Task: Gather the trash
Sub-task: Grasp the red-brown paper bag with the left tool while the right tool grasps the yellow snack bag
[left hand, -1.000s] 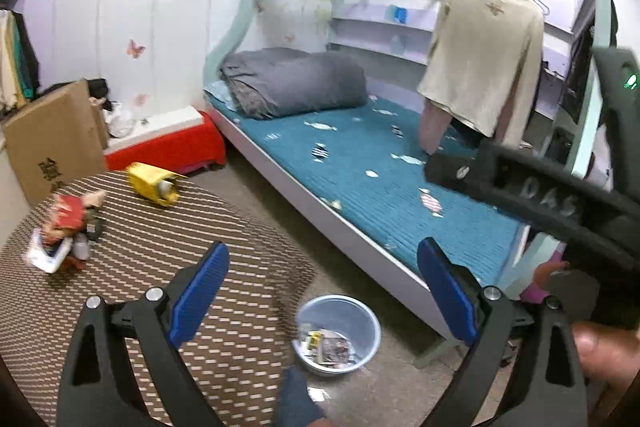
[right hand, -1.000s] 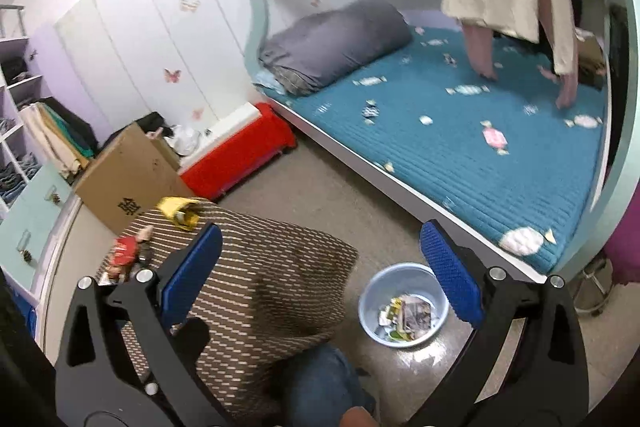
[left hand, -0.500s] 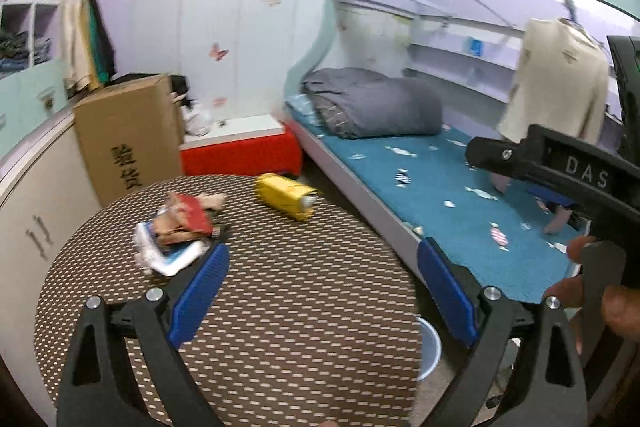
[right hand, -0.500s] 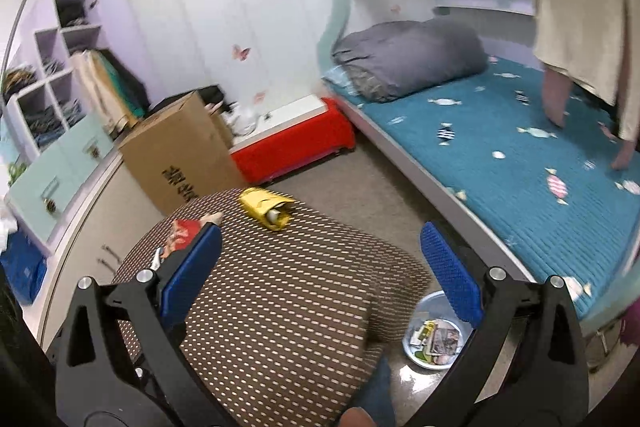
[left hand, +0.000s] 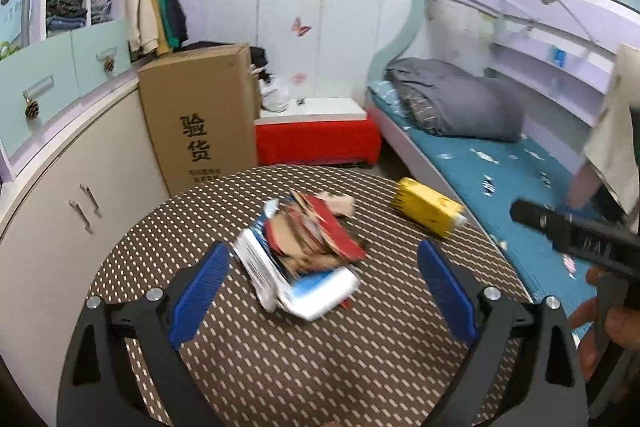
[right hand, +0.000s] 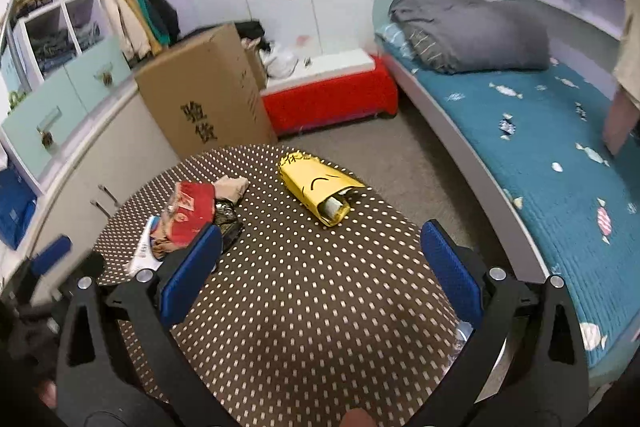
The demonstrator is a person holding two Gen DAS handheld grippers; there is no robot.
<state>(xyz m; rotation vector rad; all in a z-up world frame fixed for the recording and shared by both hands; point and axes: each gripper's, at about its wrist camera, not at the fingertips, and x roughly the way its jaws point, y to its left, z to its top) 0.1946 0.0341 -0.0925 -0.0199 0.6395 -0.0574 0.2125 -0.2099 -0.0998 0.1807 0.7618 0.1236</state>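
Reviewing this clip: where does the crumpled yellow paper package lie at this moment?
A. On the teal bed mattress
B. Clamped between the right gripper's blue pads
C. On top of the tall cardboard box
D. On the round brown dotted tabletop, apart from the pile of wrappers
D: the crumpled yellow paper package lies on the round brown dotted tabletop, a bare gap away from the pile of red and white wrappers; the right gripper is open and empty.

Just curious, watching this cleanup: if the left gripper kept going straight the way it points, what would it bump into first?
Probably the pile of wrappers on the round table; it lies between the open left gripper fingers, though depth is unclear.
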